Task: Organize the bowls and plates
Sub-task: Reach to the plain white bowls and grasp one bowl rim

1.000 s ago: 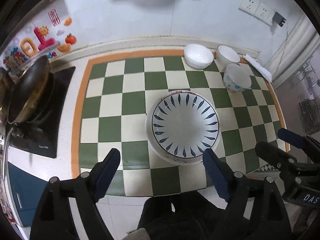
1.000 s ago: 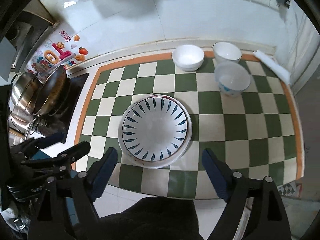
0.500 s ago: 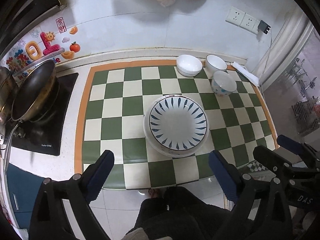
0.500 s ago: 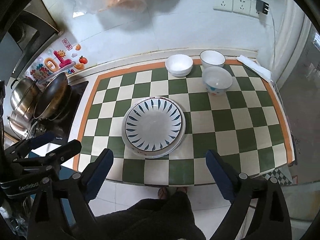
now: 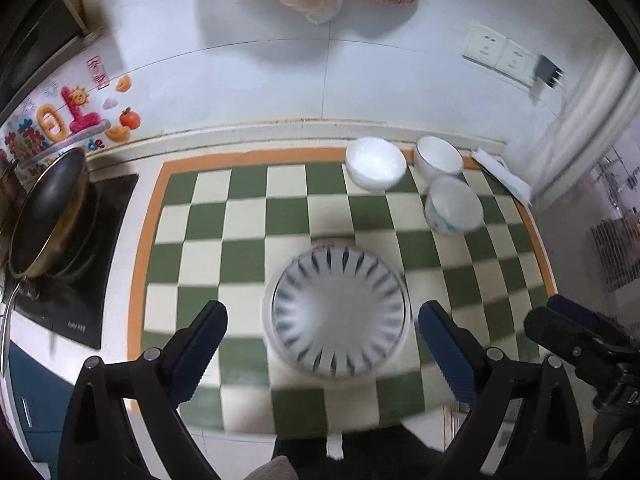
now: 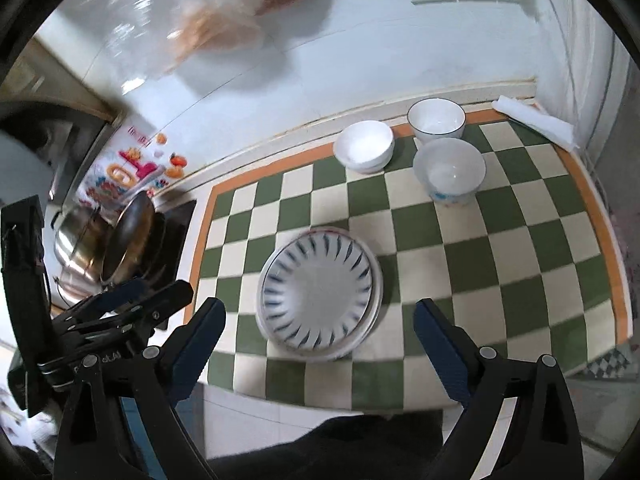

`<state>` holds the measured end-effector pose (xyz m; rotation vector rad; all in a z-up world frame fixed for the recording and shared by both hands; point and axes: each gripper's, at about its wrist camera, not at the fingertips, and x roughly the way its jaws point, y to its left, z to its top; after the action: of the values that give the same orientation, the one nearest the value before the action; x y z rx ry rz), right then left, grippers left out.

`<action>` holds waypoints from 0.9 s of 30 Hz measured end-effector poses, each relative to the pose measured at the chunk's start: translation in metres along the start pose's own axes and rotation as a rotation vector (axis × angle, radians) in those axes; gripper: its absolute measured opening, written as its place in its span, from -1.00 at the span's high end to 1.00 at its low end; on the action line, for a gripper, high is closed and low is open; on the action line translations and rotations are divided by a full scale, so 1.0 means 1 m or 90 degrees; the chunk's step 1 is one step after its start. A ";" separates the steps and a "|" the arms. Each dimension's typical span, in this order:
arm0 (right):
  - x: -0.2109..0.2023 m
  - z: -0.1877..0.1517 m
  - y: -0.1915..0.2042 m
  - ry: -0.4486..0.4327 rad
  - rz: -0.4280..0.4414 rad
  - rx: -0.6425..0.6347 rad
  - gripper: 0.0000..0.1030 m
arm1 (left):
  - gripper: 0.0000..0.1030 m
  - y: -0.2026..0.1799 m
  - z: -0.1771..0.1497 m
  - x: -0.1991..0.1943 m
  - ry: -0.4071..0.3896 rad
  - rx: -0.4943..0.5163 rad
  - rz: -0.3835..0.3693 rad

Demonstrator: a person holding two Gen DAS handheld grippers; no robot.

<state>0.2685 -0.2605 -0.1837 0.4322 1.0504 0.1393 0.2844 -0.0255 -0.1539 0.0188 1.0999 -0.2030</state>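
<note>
Both grippers spread wide and empty above the mat's near edge.
Left gripper [image 5: 322,340] and right gripper [image 6: 318,334] each frame the plate stack [image 6: 318,294], touching nothing. Stack sits mid-mat [image 6: 500,260], toward the near edge. Three bowls [image 6: 449,170] cluster at the far right corner, near the wall; bare checks between them and the stack. Pan [image 5: 46,212] sits off the mat's left edge.

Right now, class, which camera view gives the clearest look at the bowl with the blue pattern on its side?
The right wrist view: the blue-patterned bowl is fairly sharp, showing its open inside and the blue marks low on its wall. The left wrist view shows the same bowl farther right, smaller and blurred.
</note>
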 end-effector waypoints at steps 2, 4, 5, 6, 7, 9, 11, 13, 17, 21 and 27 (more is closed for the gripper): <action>0.017 0.025 -0.014 0.004 -0.006 -0.001 -0.88 | -0.91 -0.007 0.024 0.022 0.005 -0.013 0.002; 0.042 0.058 -0.031 0.015 -0.005 0.000 -0.88 | -0.90 -0.011 0.048 0.046 0.021 -0.025 0.003; 0.054 0.073 -0.038 0.023 0.002 0.000 -0.87 | -0.90 -0.013 0.058 0.058 0.026 -0.029 0.005; 0.068 0.089 -0.045 0.030 0.003 0.001 -0.87 | -0.90 -0.016 0.071 0.073 0.034 -0.030 0.008; 0.080 0.102 -0.051 0.037 0.004 0.001 -0.86 | -0.90 -0.018 0.084 0.088 0.046 -0.032 0.011; 0.108 0.129 -0.062 0.058 0.008 0.006 -0.78 | -0.90 -0.021 0.105 0.117 0.068 -0.037 0.008; 0.142 0.158 -0.077 0.083 0.013 0.018 -0.71 | -0.83 -0.024 0.124 0.149 0.103 -0.044 -0.009; 0.173 0.181 -0.091 0.105 0.017 0.031 -0.55 | -0.64 -0.025 0.141 0.183 0.139 -0.059 -0.020; 0.224 0.211 -0.107 0.146 0.017 0.040 -0.31 | -0.39 -0.029 0.166 0.239 0.184 -0.070 -0.025; 0.271 0.229 -0.119 0.188 0.015 0.048 -0.10 | -0.22 -0.033 0.180 0.279 0.220 -0.074 -0.033; 0.318 0.235 -0.126 0.242 0.002 0.041 0.41 | 0.58 -0.037 0.181 0.322 0.269 -0.072 -0.044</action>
<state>0.6178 -0.3403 -0.3927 0.4771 1.4300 0.1955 0.5788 -0.1327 -0.3536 -0.0811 1.5329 -0.2036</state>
